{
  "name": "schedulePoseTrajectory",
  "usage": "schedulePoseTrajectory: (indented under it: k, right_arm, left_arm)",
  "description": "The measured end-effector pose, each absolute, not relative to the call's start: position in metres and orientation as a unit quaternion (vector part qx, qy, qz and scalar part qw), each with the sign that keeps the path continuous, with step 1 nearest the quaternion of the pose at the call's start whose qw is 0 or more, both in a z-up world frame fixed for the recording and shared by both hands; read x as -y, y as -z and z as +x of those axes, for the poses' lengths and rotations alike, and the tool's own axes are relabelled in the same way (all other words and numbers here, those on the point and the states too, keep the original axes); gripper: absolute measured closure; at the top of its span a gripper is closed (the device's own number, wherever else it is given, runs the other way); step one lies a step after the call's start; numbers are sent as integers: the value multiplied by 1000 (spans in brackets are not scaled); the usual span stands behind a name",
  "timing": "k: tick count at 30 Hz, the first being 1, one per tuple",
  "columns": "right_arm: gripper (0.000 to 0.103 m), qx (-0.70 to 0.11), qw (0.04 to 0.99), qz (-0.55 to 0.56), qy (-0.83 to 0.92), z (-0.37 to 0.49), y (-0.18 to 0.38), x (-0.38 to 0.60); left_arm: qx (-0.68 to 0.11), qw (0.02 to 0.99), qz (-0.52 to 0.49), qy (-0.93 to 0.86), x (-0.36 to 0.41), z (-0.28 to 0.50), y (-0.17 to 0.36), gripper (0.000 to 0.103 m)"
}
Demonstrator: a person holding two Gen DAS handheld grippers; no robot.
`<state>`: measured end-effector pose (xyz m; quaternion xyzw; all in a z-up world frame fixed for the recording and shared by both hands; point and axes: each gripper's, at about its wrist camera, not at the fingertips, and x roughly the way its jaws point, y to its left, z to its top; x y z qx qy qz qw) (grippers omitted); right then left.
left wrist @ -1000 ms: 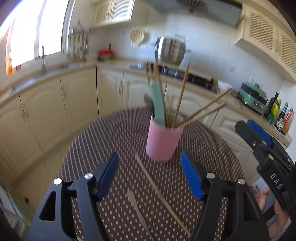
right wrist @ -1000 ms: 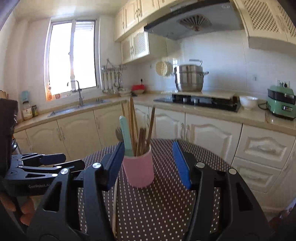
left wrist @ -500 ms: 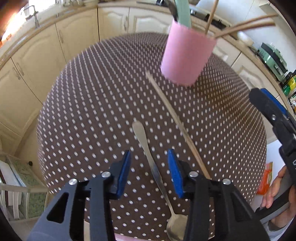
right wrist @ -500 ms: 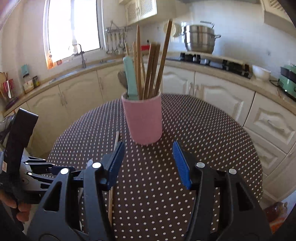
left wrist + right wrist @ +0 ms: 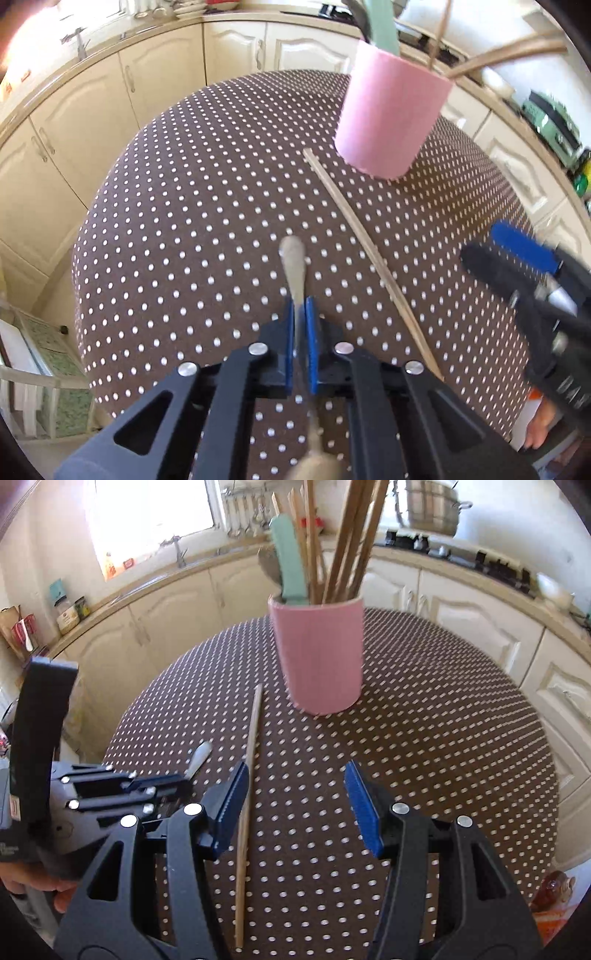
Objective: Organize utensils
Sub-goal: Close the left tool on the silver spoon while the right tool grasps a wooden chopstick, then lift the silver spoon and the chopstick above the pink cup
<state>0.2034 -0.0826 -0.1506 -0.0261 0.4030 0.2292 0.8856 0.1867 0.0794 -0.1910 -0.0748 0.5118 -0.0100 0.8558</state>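
A metal spoon (image 5: 293, 254) lies on the dotted brown table (image 5: 184, 221), handle pointing towards the pink cup (image 5: 388, 110). My left gripper (image 5: 301, 306) is shut on the spoon's handle, its blue pads pressed on both sides. A single wooden chopstick (image 5: 362, 236) lies diagonally to the right of it. The cup (image 5: 319, 657) holds several chopsticks and a mint-green handle. My right gripper (image 5: 295, 794) hangs open above the table with nothing in it. The chopstick (image 5: 251, 746) runs along just under its left finger. The spoon's handle tip (image 5: 199, 755) sticks out beyond the left gripper (image 5: 177, 781).
Cream kitchen cabinets (image 5: 147, 81) curve around the round table. A stove with a steel pot (image 5: 432, 513) is at the back, and a sink with a tap (image 5: 177, 550) is under the window. An orange packet (image 5: 554, 904) lies past the table's right edge.
The left gripper sank onto the spoon and closed on its handle. The right gripper tilted down and dropped closer to the table beside the chopstick, staying open.
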Motion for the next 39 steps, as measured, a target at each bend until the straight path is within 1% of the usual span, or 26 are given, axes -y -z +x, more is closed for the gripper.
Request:
schedulePoseTrajectory:
  k: [4, 9, 11, 14, 16, 18, 19, 20, 21, 23, 27, 30, 39]
  right_arm:
    - [49, -440, 864, -55, -240, 211, 161, 66]
    - [49, -462, 847, -77, -250, 222, 167, 43]
    - [60, -469, 842, -85, -253, 226, 170, 35]
    - [67, -480, 834, -93, -256, 236, 173, 23]
    - [69, -487, 829, -101, -256, 242, 177, 13]
    - [75, -497, 821, -106, -259, 247, 183, 6]
    - [82, -495, 822, -110, -258, 248, 185, 4]
    - [92, -492, 824, -114, -257, 249, 185, 2]
    - [95, -493, 823, -109, -262, 252, 187, 0]
    - [96, -493, 820, -95, -275, 255, 188, 2]
    - [96, -468, 835, -66, -281, 251, 183, 18]
    - [96, -435, 850, -46, -292, 239, 171, 36]
    - [96, -284, 896, 16, -341, 191, 125, 81]
  left_arm:
    - [-500, 862, -83, 7, -90, 197, 187, 97]
    - [-481, 872, -88, 8, -93, 209, 175, 97]
    - [-469, 879, -85, 4, -93, 218, 166, 97]
    - [-448, 890, -85, -1, -88, 215, 159, 97]
    - [-435, 896, -84, -3, -89, 214, 154, 97]
    - [-427, 901, -84, -4, -88, 212, 152, 97]
    - [-423, 902, -84, -5, -88, 209, 152, 97]
    - [-418, 905, -85, -5, -89, 208, 150, 97]
    - [-415, 906, -86, -5, -88, 208, 150, 97]
    - [-405, 910, -89, -1, -88, 207, 148, 97]
    - [-379, 920, -95, 6, -87, 199, 139, 97]
    - [-356, 929, -100, 11, -86, 192, 130, 97]
    - [-287, 952, -94, 53, -72, 166, 101, 97]
